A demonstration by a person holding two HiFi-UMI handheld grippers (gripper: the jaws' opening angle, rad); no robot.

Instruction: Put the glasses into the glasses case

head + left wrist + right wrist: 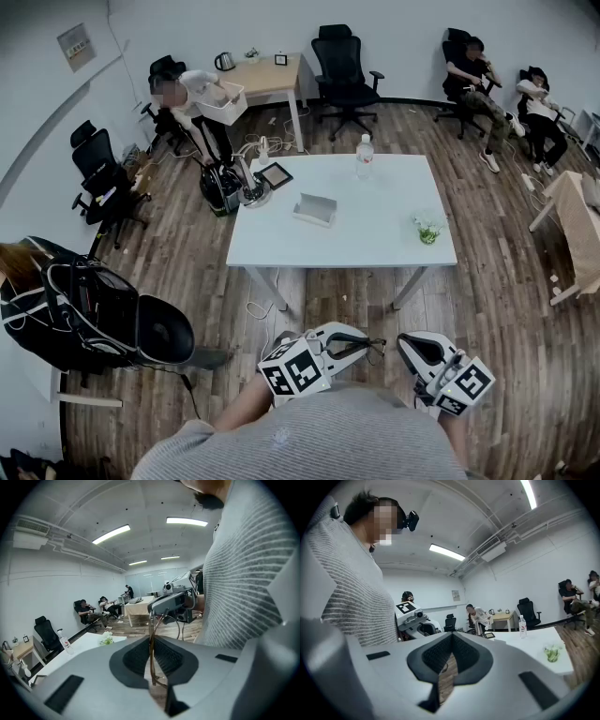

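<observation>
Although the wooden floor takes up most of the head view, the white worktop holds its centre, well apart from both claws at the bottom edge. A black backpack sits at the lower left.

On the worktop, the grey glasses case lies left of the middle. A tablet rests at the upper left corner, a water bottle stands upright near the far edge, and a small green plant is at the right side.

At the bottom centre, just above the person's grey striped top, the left claw points toward the right of the frame. It is clenched on the glasses, which are off the worktop and far from the case. In the left gripper view the thin brown frame runs upright through the pinched pads of the left claw.

Just right of it, the right claw is clenched with nothing in it. In the right gripper view its pads meet at the tip, and only floor shows behind.
</observation>
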